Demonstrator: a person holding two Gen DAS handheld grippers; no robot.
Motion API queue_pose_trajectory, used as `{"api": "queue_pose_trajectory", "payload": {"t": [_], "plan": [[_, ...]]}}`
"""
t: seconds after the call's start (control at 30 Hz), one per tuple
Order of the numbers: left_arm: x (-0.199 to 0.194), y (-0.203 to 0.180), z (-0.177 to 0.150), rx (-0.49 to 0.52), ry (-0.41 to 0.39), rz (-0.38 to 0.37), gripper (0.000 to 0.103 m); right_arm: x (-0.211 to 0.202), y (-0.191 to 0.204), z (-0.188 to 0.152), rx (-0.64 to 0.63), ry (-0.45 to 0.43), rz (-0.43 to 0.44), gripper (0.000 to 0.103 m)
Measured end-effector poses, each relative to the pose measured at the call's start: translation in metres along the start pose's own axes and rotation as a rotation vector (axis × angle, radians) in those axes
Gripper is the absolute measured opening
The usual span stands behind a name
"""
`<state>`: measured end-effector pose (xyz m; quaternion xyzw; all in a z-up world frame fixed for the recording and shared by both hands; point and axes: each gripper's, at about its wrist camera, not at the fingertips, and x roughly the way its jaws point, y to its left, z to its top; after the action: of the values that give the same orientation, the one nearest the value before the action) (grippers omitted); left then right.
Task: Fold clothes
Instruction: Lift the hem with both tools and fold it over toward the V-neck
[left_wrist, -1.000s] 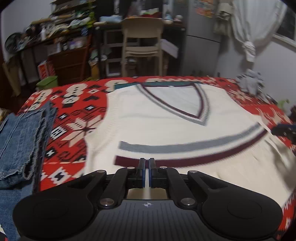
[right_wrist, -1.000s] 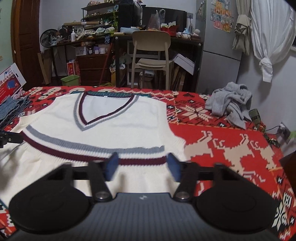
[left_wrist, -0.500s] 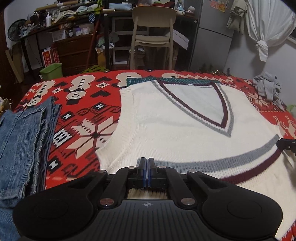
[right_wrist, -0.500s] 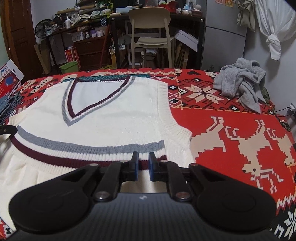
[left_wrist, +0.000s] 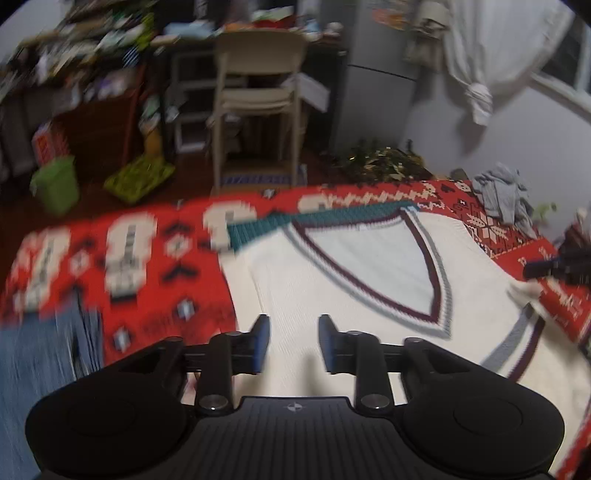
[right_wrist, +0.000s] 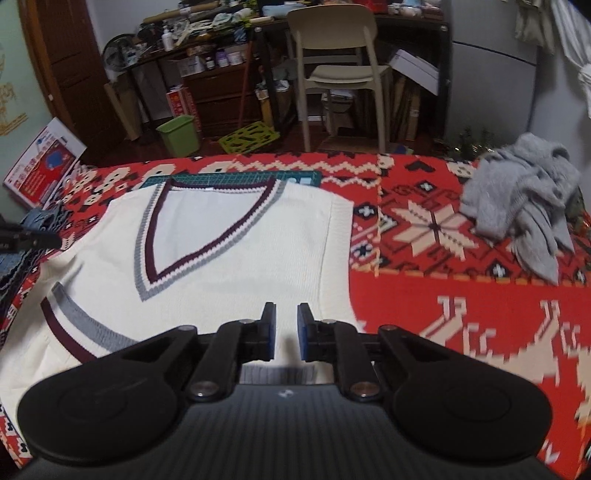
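Left wrist view: cluttered room, beige chair (left_wrist: 258, 99) behind a red patterned blanket (left_wrist: 147, 266). A cream V-neck vest (left_wrist: 332, 295) lies flat on the blanket, hem doubled up toward the neckline. Blue jeans (left_wrist: 40, 354) lie at the left edge. Left gripper (left_wrist: 293, 341) hovers over the vest, jaws parted, nothing between them. View blurred.

Right wrist view: same blanket (right_wrist: 461, 306), vest (right_wrist: 229, 266) spread left of centre; grey garment (right_wrist: 524, 206) heaped far right. Right gripper (right_wrist: 284, 330) jaws slightly apart, empty, above the folded hem.
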<state>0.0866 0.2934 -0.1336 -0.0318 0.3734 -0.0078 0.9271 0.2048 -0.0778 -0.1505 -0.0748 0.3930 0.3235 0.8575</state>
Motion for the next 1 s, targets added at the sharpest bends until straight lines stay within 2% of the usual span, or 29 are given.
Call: {"api": "queue_pose_trajectory", "payload": {"t": [0.07, 0.23, 0.4, 0.57, 0.67, 0.8, 0.87, 1.0], "plan": [[0.009, 0.005, 0.014, 0.067, -0.004, -0.008, 0.035, 0.005, -0.005, 0.015, -0.052, 0.004, 0.016, 0.013], [0.047, 0.019, 0.045, 0.132, 0.011, -0.077, 0.038, 0.034, -0.026, 0.054, -0.15, 0.006, 0.084, 0.013], [0.086, 0.023, 0.065, 0.226, 0.029, -0.103, 0.038, 0.075, -0.044, 0.087, -0.206, 0.032, 0.071, 0.013], [0.116, 0.033, 0.076, 0.234, 0.107, -0.164, 0.035, 0.103, -0.053, 0.108, -0.256, 0.042, 0.101, 0.013], [0.126, 0.035, 0.075, 0.234, 0.134, -0.175, 0.033, 0.118, -0.056, 0.115, -0.292, 0.065, 0.137, 0.014], [0.135, 0.038, 0.071, 0.212, 0.15, -0.201, 0.033, 0.135, -0.058, 0.121, -0.308, 0.101, 0.187, 0.017], [0.14, 0.039, 0.069, 0.213, 0.157, -0.207, 0.033, 0.143, -0.058, 0.124, -0.326, 0.117, 0.197, 0.024], [0.142, 0.046, 0.07, 0.168, 0.145, -0.236, 0.034, 0.157, -0.058, 0.128, -0.347, 0.133, 0.226, 0.026]]}}
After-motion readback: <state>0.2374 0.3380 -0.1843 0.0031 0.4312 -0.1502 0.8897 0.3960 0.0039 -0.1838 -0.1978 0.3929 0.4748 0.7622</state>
